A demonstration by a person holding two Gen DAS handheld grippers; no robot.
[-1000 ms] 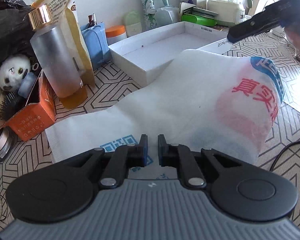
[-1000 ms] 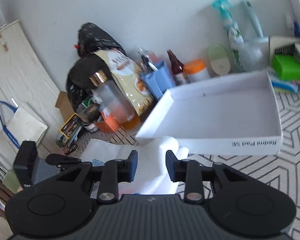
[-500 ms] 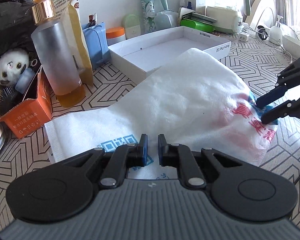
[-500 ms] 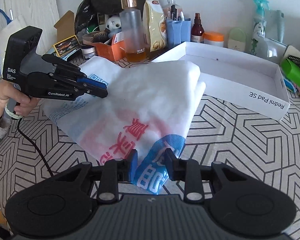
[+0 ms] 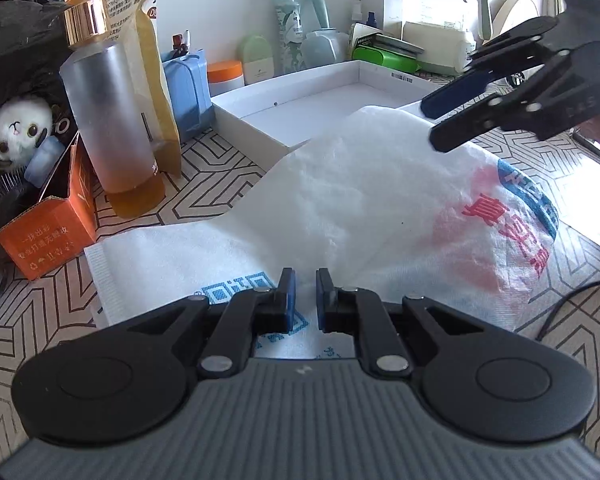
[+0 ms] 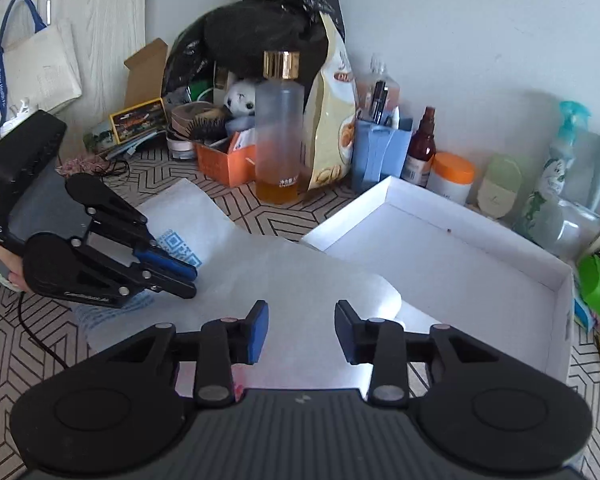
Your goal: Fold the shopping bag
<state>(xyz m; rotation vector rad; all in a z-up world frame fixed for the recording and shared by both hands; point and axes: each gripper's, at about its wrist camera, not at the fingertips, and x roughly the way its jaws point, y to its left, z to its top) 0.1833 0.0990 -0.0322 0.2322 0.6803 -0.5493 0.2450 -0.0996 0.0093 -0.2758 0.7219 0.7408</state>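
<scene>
The white shopping bag (image 5: 340,200) lies across the middle of the patterned counter (image 5: 220,184), its far end humped against the white tray (image 6: 460,264). At lower centre of its view the left tool (image 5: 302,294) is clenched over the bag's near edge, beside the blue code print; whether it pinches fabric cannot be told. The right tool (image 6: 301,330) hangs above the hump, jaws opening, nothing between them. A frosted bottle (image 5: 108,120) stands upper left

My left gripper (image 5: 303,294) is nearly closed over the shopping bag (image 5: 340,200); right gripper (image 5: 440,120) hovers, opening, above it.
</scene>
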